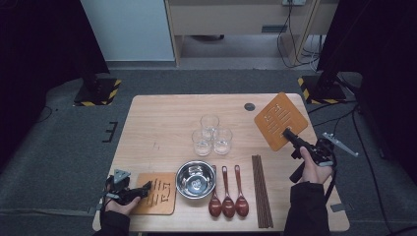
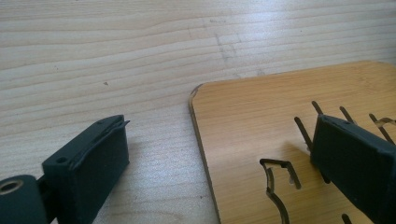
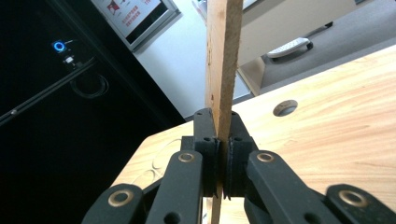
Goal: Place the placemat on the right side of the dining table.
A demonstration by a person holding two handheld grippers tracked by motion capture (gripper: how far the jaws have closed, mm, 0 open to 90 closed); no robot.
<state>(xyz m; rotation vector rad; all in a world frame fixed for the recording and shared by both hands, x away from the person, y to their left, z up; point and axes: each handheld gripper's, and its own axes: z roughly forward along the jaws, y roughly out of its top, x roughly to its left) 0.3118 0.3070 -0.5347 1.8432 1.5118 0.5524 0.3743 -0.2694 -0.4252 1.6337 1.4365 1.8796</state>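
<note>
While the right gripper (image 1: 289, 133) clenches the edge of a slotted wooden trivet (image 1: 279, 120) lifted at the right of the high view, the left gripper (image 1: 146, 187) stands released, straddling a second trivet's (image 1: 158, 194) edge lying flat at the bench's (image 1: 157, 123) lower left, the upper-left bench bare.
</note>
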